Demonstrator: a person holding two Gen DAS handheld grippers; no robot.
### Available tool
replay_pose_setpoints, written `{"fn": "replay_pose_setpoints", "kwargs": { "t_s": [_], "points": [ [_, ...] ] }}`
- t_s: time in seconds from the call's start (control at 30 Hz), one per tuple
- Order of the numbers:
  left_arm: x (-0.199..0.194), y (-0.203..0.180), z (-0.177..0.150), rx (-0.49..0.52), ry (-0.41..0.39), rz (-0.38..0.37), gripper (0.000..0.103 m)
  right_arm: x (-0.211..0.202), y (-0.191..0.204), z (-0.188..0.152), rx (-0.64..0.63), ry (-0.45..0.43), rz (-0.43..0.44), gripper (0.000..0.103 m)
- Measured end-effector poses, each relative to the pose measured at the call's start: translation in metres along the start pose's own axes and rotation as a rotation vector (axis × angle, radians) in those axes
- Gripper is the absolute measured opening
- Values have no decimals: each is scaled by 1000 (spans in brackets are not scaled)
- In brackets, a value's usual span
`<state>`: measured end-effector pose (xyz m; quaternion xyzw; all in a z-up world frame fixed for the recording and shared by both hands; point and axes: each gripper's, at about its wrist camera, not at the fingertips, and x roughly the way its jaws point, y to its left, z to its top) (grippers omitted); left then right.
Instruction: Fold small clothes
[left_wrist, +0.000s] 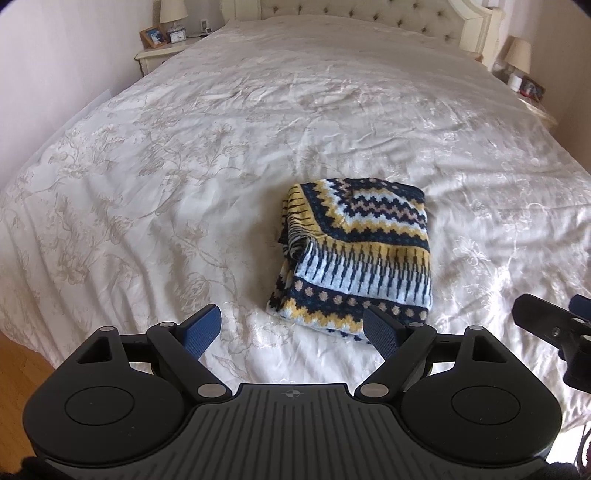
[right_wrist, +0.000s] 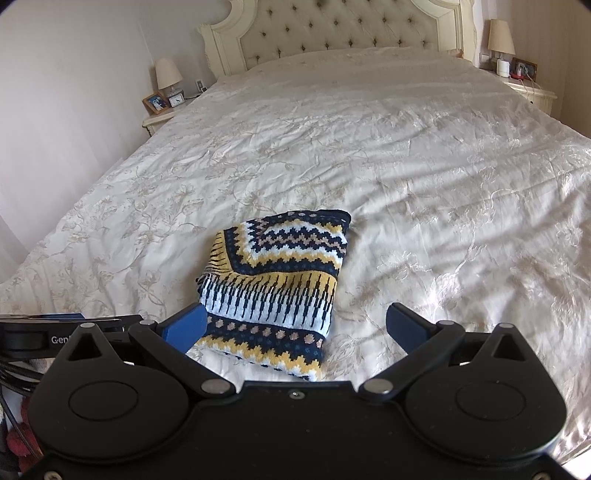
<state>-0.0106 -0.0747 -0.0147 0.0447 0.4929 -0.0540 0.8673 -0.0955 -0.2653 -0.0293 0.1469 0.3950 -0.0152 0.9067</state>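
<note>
Left tongs (left_wrist: 291, 328) and right tongs (right_wrist: 295, 325) both spread wide, nothing held, hovering over the bed (left_wrist: 184, 166) near edge. Patterned knit garment (left_wrist: 354, 254) lies bundled, roughly folded, just ahead on the bedspread. Soft, light, floppy, grippy knit; pinch near-edge corners, expect sag.
</note>
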Motion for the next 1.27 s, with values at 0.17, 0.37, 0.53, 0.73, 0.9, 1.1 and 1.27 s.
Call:
{"fn": "replay_pose_setpoints", "kwargs": {
  "t_s": [0.17, 0.37, 0.53, 0.73, 0.9, 1.1, 1.27],
  "points": [
    [-3, -5, -1, 16, -6, -1, 84, -1, -1, 0, -1, 2, 2, 102],
    [-5, -4, -1, 9, -5, -8, 85, -2, 2, 1, -2, -1, 11, 102],
    [-4, -4, -2, 16, -4, 4, 85, 0, 4, 0, 3, 4, 16, 102],
    [-3, -4, -3, 11, 3, 7, 85, 1, 4, 0, 9, 6, 19, 102],
    [-3, -7, -4, 19, -2, 21, 85, 1, 3, 0, 7, 7, 20, 102],
    [-3, -8, -3, 11, -4, 16, 85, 1, 2, -2, 20, 6, 14, 102],
    [-3, -11, -3, 21, -3, 17, 85, 1, 2, -2, 21, 7, 16, 102]
  ]
}}
